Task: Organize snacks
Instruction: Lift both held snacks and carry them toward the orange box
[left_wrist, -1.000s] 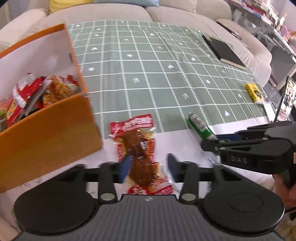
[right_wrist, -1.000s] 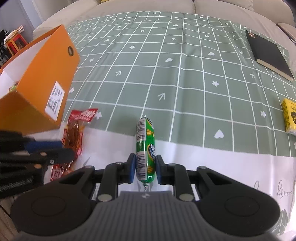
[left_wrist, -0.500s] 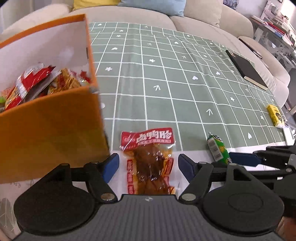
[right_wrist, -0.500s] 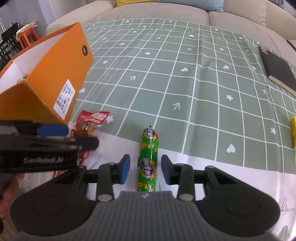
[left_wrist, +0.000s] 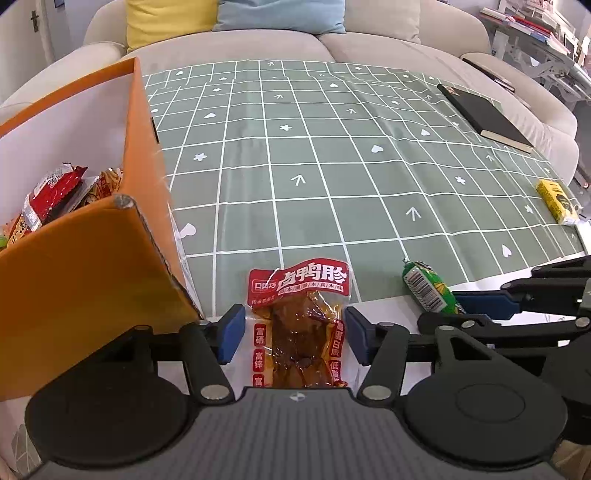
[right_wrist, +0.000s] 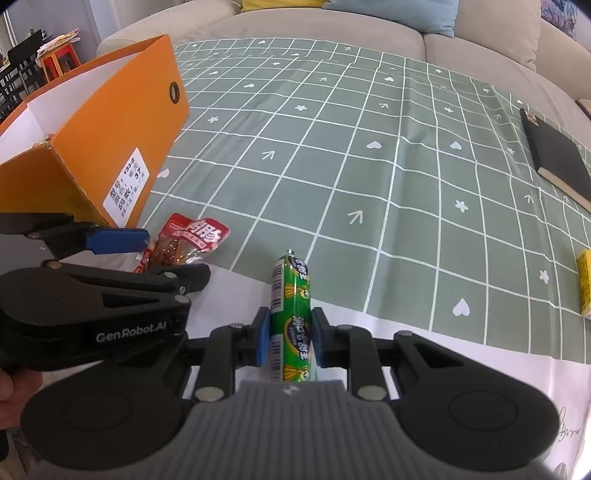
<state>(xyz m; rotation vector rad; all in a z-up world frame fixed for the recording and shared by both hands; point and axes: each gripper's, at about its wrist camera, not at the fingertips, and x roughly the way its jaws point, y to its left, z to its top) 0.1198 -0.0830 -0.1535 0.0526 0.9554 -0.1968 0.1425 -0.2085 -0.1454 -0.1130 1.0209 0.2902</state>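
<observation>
The jaws of the left gripper (left_wrist: 293, 334) have just been closing around the red snack pack (left_wrist: 299, 325), whose clear edges look to be touching both blue pads; whether they press yet I cannot tell. The pack lies flat between them, its red header toward 12 o'clock on the green checked cloth (left_wrist: 332, 177). The right gripper (right_wrist: 290, 341) is clenched on the green sausage stick (right_wrist: 290, 317), which points to 12 o'clock from between its pads. The orange box (left_wrist: 85, 280), already holding snack packets (left_wrist: 48, 195), stands at 9 o'clock of the left gripper, just beside it.
</observation>
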